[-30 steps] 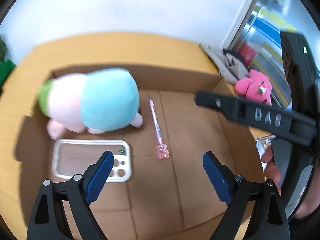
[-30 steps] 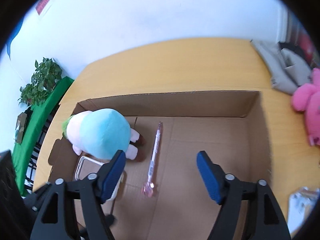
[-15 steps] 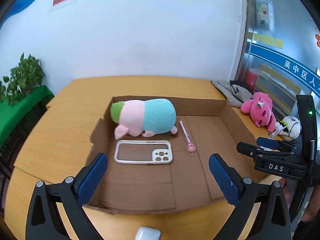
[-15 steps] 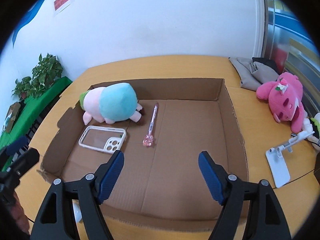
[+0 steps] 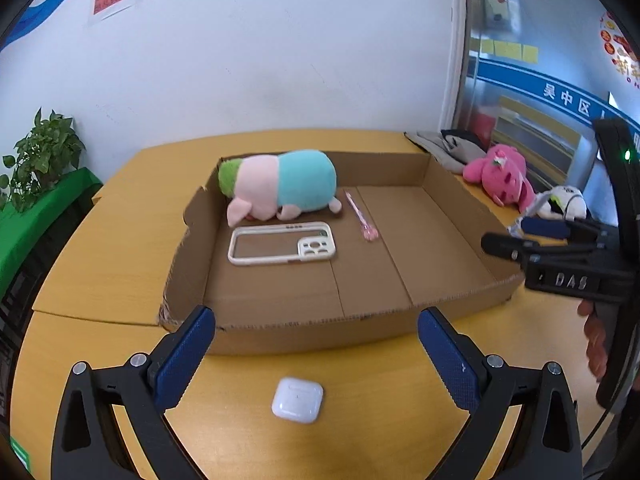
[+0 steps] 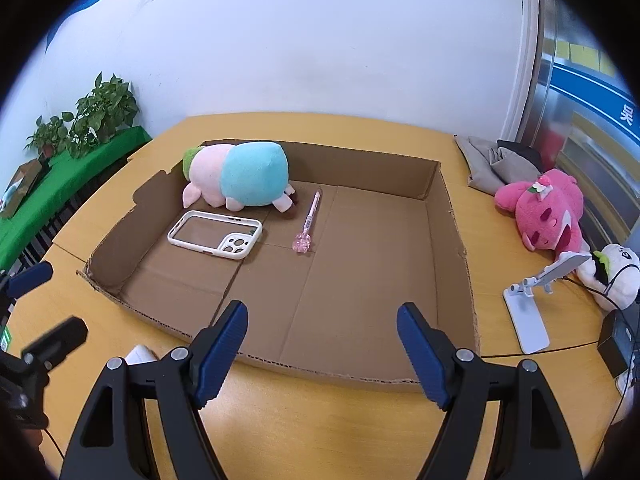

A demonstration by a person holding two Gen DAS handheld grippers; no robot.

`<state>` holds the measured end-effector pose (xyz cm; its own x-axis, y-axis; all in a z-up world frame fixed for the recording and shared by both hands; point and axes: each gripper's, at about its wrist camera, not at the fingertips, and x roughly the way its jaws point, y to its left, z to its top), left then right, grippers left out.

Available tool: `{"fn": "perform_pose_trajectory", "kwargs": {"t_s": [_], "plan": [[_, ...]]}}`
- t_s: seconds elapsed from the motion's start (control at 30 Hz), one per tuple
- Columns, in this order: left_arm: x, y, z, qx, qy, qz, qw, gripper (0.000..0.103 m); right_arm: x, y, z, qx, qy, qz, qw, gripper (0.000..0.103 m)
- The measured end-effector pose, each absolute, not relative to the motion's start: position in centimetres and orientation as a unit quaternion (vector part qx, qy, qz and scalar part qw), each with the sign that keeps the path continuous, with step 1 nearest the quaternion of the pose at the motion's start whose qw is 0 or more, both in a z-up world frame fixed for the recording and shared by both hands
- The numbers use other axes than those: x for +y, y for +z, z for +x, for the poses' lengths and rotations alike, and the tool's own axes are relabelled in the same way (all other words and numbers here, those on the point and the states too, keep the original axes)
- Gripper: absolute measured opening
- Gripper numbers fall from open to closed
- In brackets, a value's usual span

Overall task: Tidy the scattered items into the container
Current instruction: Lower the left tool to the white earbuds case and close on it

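Both hand-held grippers are hanging empty, jaws spread wide, nothing between the pads. Left hand-held gripper is hovering over the near table edge, in front of the cardboard box. Right hand-held gripper is hovering over the box's near wall, pointing into the box.

Already lying in the box: pastel plush at the back left, phone case just in front of it, pink pen just right of the plush.

Step in hand, judging: between picks, choosing the next loose item. White earbud case is sitting on the table outside the box, right below and between the left fingers, near the box's front wall. Likely next target for the left side. Next move calls for dropping straight down, straddling the case, closing on its sides, then lifting over the front wall. The case looks smooth and rounded, so it could be slipping if pinched off-centre.

Still outside on the right: pink bear plush, white plush and phone stand, all well apart from the right hand-held gripper, needing a reach to the right. Grey cloth is lying beyond the box's far right corner; unclear whether it counts
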<state>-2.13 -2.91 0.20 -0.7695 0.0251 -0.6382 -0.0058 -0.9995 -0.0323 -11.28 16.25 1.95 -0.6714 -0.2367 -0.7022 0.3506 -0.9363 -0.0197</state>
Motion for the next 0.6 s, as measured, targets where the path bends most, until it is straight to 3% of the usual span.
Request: {"fn": "perform_pose_trajectory", "kwargs": {"t_s": [0.3, 0.43, 0.6], "plan": [[-4.4, -6.2, -4.6, -0.044, 0.912, -0.406, 0.015, 0.102, 16.6, 1.5, -10.1, 0.080, -0.903, 0.381, 0.184, 0.077], [-5.1, -8.8, -5.3, -0.069, 0.897, -0.437, 0.017, 0.096, 16.7, 0.8, -9.7, 0.080, -0.897, 0.391, 0.191, 0.077], [-6.1, -11.1, -5.3, -0.103, 0.877, -0.469, 0.024, 0.069, 16.9, -0.8, -9.0, 0.072, -0.881, 0.412, 0.219, 0.077]]}}
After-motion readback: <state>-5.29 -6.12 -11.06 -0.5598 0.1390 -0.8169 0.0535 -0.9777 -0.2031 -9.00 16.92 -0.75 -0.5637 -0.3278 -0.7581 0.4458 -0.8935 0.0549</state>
